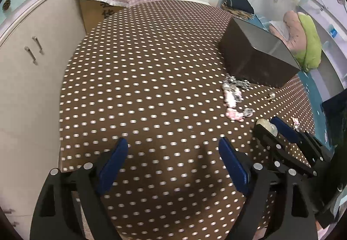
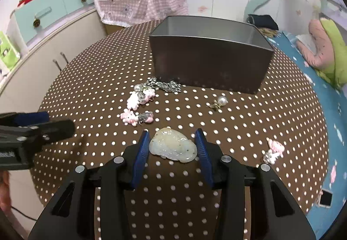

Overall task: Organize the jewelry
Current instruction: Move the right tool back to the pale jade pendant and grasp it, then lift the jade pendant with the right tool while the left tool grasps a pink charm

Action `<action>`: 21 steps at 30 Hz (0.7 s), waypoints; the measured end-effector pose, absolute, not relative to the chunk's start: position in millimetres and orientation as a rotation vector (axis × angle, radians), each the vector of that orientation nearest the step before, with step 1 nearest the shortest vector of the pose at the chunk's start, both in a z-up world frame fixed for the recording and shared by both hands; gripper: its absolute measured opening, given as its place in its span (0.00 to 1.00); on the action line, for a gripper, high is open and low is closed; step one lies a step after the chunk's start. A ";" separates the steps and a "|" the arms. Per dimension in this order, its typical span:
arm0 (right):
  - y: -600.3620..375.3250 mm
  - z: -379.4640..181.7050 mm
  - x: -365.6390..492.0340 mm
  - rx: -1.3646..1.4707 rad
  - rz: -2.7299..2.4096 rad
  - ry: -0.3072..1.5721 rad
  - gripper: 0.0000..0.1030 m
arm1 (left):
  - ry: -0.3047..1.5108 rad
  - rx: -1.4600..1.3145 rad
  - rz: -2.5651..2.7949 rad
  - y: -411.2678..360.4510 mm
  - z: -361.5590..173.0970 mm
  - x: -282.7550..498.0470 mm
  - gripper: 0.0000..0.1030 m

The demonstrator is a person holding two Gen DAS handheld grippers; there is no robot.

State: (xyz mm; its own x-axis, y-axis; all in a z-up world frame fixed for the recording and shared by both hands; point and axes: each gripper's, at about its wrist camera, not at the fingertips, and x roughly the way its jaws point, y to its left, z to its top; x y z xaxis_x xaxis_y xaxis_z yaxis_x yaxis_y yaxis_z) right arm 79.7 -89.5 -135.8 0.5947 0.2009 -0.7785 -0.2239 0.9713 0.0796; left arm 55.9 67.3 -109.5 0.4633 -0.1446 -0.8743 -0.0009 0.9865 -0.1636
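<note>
- Your metal box (image 2: 210,60) near the tabletop's (image 2: 86,79) far edge shows only bare inner walls; its floor is hidden.
- Right hand-held gripper (image 2: 172,146) brackets the pale stone pendant (image 2: 173,147); whether the pads touch it, I cannot tell.
- Left hand-held gripper (image 1: 173,164) is spread, nothing between.

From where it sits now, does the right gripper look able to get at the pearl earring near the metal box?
Probably yes, once it deals with the pale jade pendant now between its fingers. The pearl earring lies in the open on the dotted cloth, just short of the metal box, nothing between.
</note>
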 end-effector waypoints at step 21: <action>-189.5 -114.6 72.1 0.099 0.102 0.817 0.42 | 1.129 -0.024 -0.109 -30.1 -117.8 98.9 0.84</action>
